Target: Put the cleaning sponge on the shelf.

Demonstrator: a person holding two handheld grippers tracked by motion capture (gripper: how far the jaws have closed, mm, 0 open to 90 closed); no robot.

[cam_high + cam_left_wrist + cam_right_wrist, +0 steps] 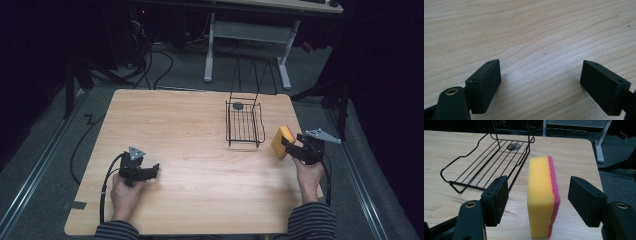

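Observation:
A yellow sponge with a pink scouring side (pixel 541 197) stands on edge near the table's right edge (pixel 281 140). My right gripper (pixel 537 201) is open, its jaws on either side of the sponge with gaps to both; in the high view it (pixel 289 145) sits just right of the sponge. A black wire rack (pixel 244 123) (pixel 489 162) stands left of and beyond the sponge, with a small dark round piece (pixel 238 105) at its far end. My left gripper (pixel 152 169) (pixel 541 85) is open over bare wood at the front left.
The wooden table (pixel 185 150) has bare room across its middle and left. A white-legged desk (pixel 245 35) stands beyond it on the grey floor, with cables around. The rack's tall wire handle rises at its far end.

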